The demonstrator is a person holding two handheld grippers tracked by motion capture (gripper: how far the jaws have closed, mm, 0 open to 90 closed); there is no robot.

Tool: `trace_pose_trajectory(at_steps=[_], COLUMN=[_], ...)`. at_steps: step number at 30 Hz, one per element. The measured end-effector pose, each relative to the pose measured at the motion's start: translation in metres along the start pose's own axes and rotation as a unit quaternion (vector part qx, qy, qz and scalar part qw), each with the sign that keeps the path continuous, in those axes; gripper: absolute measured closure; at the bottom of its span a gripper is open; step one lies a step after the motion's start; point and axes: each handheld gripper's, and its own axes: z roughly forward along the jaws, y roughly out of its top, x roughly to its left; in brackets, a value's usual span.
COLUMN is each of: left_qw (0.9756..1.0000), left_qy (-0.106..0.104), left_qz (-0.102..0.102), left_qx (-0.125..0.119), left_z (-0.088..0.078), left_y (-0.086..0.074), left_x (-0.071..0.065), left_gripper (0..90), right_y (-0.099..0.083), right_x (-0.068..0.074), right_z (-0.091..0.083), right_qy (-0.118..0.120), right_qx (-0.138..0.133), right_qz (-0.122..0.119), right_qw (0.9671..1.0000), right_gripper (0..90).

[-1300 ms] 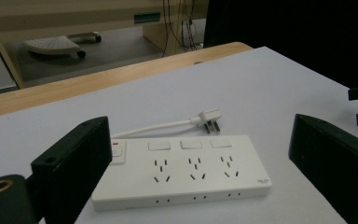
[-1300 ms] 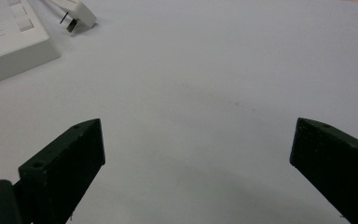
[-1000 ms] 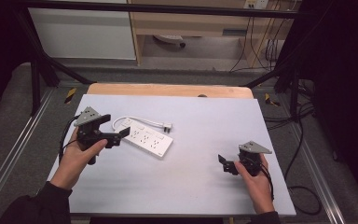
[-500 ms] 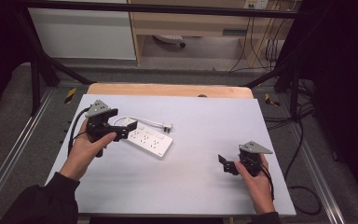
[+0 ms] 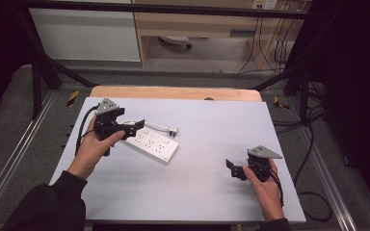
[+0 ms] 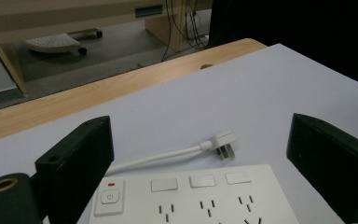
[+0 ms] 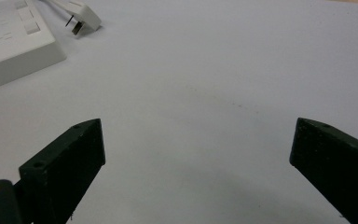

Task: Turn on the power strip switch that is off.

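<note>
A white power strip (image 5: 155, 145) lies on the left half of the pale table (image 5: 221, 120), its short cable curling back to a white plug (image 5: 172, 129). My left gripper (image 5: 138, 125) hovers open above the strip's near-left end. In the left gripper view the strip (image 6: 191, 196), with its switch at the left, sits just below the open left gripper (image 6: 198, 130), and the plug (image 6: 221, 141) lies beyond. My right gripper (image 5: 231, 167) rests open at the table's right front, holding nothing. The right gripper (image 7: 198, 130) faces bare table, with the strip (image 7: 9, 42) and plug (image 7: 84, 16) far off.
A wooden strip (image 5: 173, 92) borders the table's far edge. Black frame legs (image 5: 43, 67) stand at the back corners. Cabinets and dangling cables (image 5: 270, 43) are on the floor behind. Bare tabletop spreads between the two grippers.
My left gripper has moved away from the person and rightward, now over the power strip's left end. The right gripper and the strip have stayed put.
</note>
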Motion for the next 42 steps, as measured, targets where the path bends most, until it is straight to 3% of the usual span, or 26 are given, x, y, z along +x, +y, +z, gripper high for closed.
trace_pose_trajectory(at_steps=[10, 26, 42], left_qw=[1.0000, 0.9996, 0.9991], left_qy=[0.003, 0.004, 0.000], left_qz=[0.000, 0.021, 0.017], left_qx=[-0.002, 0.016, 0.037], left_z=[0.013, 0.036, 0.053], left_y=[0.004, 0.009, 0.005], left_x=[0.004, -0.002, -0.003], left_gripper=[10.8, 23.3, 47.4], right_y=[0.000, 0.000, 0.000], right_x=[-0.001, -0.001, -0.002], right_z=[-0.001, -0.001, -0.002], right_qy=[0.000, 0.001, 0.001], right_qx=[-0.001, -0.002, -0.001], right_qz=[0.002, 0.006, 0.006], right_qw=[1.0000, 1.0000, 1.0000], right_gripper=[3.7, 4.0, 4.1])
